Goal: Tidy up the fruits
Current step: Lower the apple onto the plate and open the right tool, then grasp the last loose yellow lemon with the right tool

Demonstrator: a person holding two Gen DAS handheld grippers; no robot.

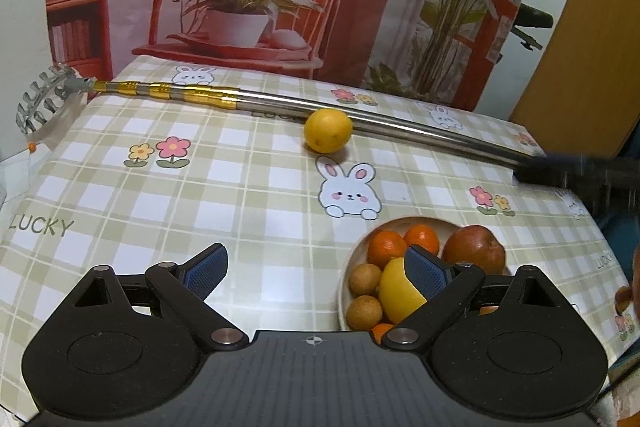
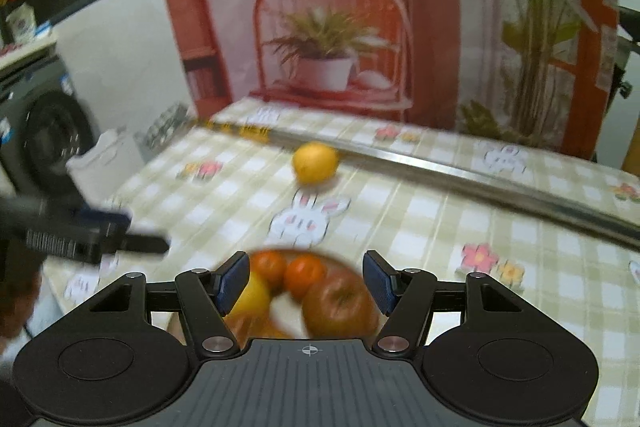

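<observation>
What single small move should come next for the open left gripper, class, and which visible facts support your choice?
Probably ease the left gripper forward toward the lone yellow fruit. That fruit sits loose on the tablecloth against the metal pole, while the bowl already holds the other fruit. The jaws are open and empty, so they seem ready to take it.

A round yellow lemon (image 1: pixel 328 130) lies alone in the middle of the picture, on the checked worktop (image 1: pixel 200 187), touching a long metal pole (image 1: pixel 400 125). Lower right sits a pale bowl (image 1: pixel 345 291) full of fruit: two oranges (image 1: pixel 386 247), a red apple (image 1: pixel 474 249), a big yellow fruit (image 1: pixel 396 291) and two small brown round fruits (image 1: pixel 364 279). They lie close together, touching.
</observation>
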